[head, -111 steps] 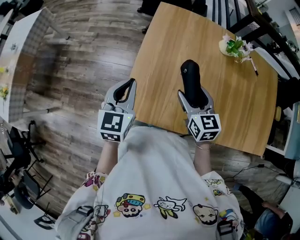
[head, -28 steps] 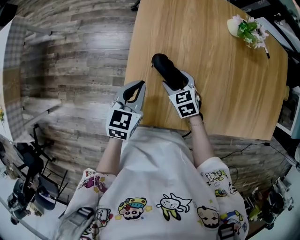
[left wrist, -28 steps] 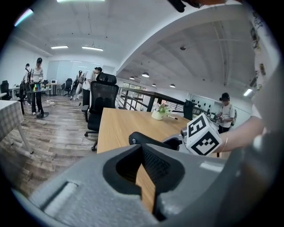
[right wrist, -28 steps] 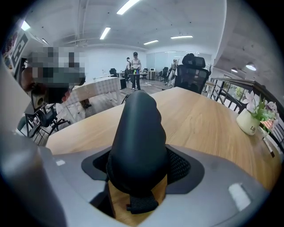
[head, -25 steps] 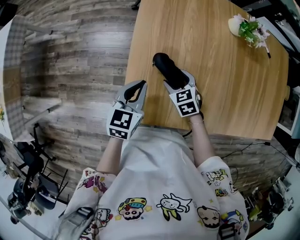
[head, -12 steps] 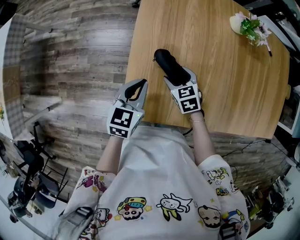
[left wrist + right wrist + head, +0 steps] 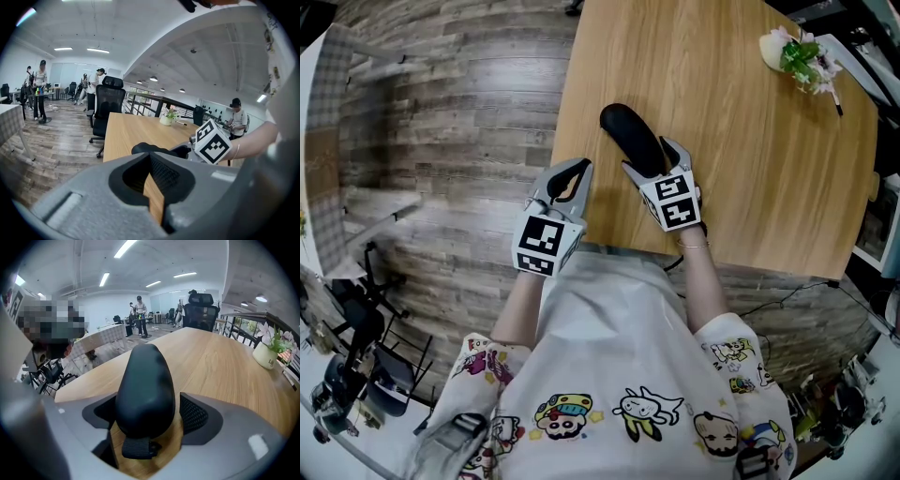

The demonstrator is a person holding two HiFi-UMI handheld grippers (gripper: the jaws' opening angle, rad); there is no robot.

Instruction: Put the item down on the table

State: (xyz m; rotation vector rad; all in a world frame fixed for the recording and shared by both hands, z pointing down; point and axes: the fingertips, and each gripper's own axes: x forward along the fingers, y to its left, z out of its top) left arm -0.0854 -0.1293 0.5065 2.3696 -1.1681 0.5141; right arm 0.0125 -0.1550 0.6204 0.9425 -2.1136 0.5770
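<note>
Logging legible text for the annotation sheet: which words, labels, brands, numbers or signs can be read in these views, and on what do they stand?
No word or number can be read anywhere.
Left marker cube: black-and-white square patterns only, no letters.
Right marker cube: the same, patterns only.
White plant pot: a small dark mark, too small to read.
Shirt: cartoon prints; any lettering is too small to read.

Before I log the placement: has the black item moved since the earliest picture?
Yes: the black item is now nearer the table's left edge in the head view.
</note>
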